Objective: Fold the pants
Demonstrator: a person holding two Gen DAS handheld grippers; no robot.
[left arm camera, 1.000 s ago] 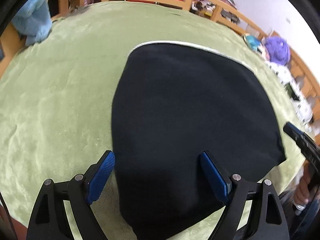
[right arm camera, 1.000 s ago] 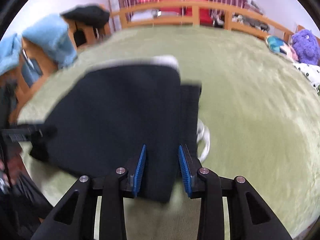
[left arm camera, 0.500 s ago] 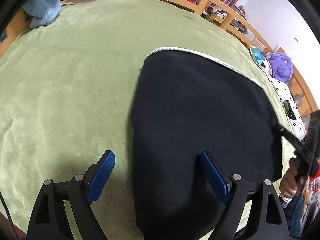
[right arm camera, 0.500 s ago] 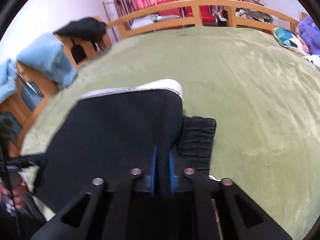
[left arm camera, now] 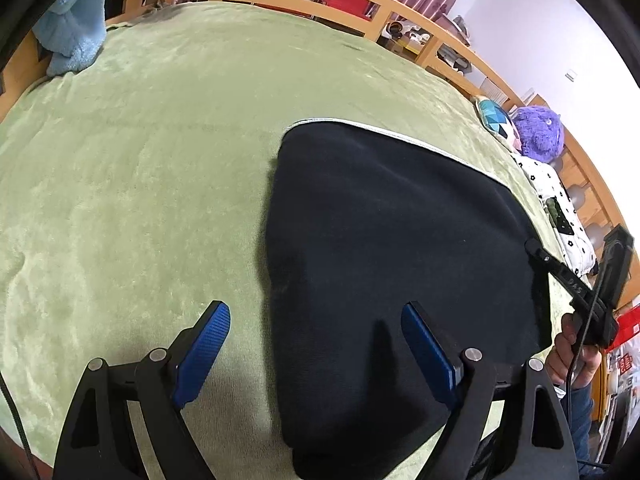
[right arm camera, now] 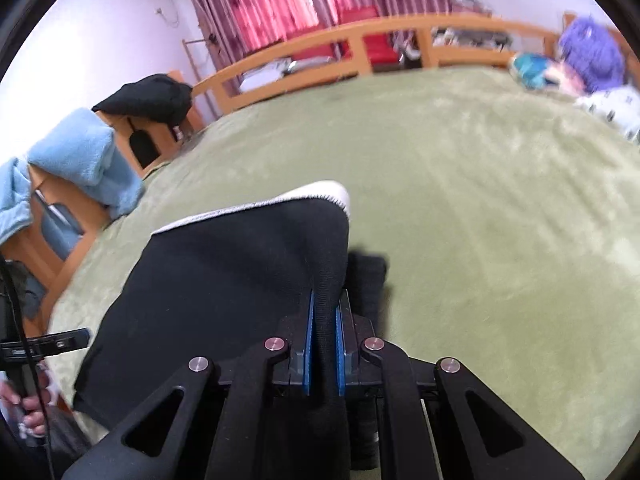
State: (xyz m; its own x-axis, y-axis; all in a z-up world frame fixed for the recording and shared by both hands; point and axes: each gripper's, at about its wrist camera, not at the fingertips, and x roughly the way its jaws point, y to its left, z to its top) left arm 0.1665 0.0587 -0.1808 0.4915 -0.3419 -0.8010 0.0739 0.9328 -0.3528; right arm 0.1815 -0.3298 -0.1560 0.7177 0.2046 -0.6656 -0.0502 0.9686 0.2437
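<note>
The black pants (left arm camera: 392, 248) lie folded on the green blanket (left arm camera: 140, 168), with a thin white edge along their far side. My left gripper (left arm camera: 316, 344) is open just above their near left edge, one finger over the blanket, one over the cloth. My right gripper (right arm camera: 323, 336) is shut on a raised fold of the pants (right arm camera: 240, 280) at their right edge and lifts it. The right gripper also shows in the left wrist view (left arm camera: 560, 272), at the pants' right side. The black waistband (right arm camera: 368, 276) lies beside the lifted fold.
A wooden bed rail (left arm camera: 360, 12) runs round the far side. Light blue towels (right arm camera: 80, 156) and a dark garment (right arm camera: 148, 96) hang on the rail at left. A purple plush toy (left arm camera: 538, 132) and a spotted pillow (left arm camera: 560, 208) sit at right.
My right gripper closed on the pants' right edge and has begun to raise it. My left gripper stayed open and shifted left, so the pants sit further right in its view.
</note>
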